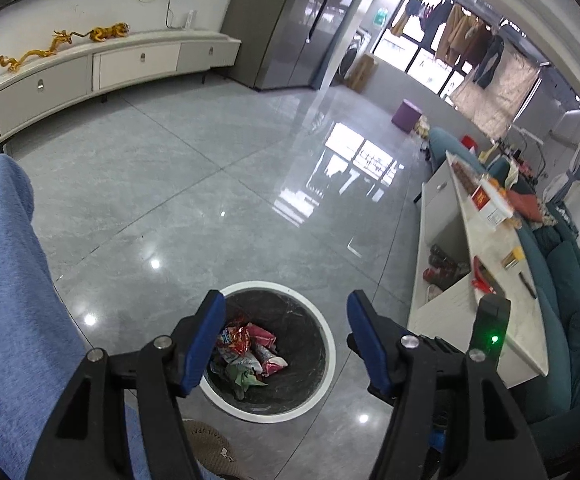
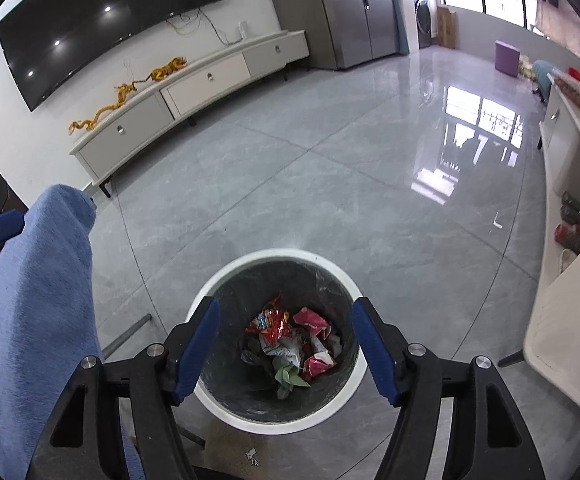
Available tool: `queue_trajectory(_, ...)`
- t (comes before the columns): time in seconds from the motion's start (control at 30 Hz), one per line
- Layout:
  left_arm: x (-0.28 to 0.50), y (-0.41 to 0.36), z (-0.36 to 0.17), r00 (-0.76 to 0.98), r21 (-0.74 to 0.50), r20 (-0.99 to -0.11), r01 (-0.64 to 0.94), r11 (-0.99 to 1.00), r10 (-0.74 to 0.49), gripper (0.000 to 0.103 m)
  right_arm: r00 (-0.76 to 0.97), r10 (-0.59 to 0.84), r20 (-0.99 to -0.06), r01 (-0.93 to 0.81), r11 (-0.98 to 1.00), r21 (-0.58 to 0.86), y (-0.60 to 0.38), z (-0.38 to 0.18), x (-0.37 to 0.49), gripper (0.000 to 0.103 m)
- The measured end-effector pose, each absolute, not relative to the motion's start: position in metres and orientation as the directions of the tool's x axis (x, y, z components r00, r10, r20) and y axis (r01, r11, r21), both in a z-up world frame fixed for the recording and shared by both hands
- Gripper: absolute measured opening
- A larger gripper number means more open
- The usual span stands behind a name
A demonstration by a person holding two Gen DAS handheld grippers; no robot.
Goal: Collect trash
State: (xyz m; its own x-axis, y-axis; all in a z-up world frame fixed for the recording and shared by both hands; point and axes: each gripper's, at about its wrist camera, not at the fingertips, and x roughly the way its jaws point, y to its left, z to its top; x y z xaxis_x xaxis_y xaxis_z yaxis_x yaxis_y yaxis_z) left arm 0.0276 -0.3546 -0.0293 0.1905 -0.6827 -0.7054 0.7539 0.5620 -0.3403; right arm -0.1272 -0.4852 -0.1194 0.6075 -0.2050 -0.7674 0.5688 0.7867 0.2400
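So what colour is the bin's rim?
White, around a dark liner; the bin shows best in the right wrist view.

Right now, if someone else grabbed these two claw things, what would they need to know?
Left gripper: open, empty, above the trash bin.
Right gripper: open, empty, over the same bin.
Done: crumpled wrappers lie in the bin's black liner.
Left: likely the clutter on the white table to the right; check there for more trash. The floor in view shows none.
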Motion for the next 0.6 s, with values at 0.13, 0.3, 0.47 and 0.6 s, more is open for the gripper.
queue_trajectory(0.13, 0.022, -0.329, -0.005, 0.219, -0.348, -0.666, 0.754, 0.557, -0.713, 0.062, 0.636, -0.232, -0.736, 0.547, 0.808, 0.218, -0.466, -0.085, -0.130, 0.067)
queue_trajectory(0.3, 0.008, -0.276, 0.028, 0.385, -0.268, -0.604, 0.727, 0.632, -0.698, 0.062, 0.714, -0.231, -0.661, 0.458, 0.868, 0.192, -0.423, -0.031, -0.123, 0.074)
queue_trajectory(0.47, -0.008, -0.205, 0.054, 0.615, -0.132, -0.529, 0.622, 0.772, -0.586, 0.062, 0.792, -0.190, -0.581, 0.339, 0.927, 0.158, -0.371, 0.008, -0.116, 0.078)
queue_trajectory(0.6, -0.019, -0.154, 0.062, 0.720, -0.065, -0.494, 0.528, 0.847, -0.487, 0.062, 0.847, -0.133, -0.515, 0.243, 0.958, 0.152, -0.328, 0.030, -0.115, 0.083)
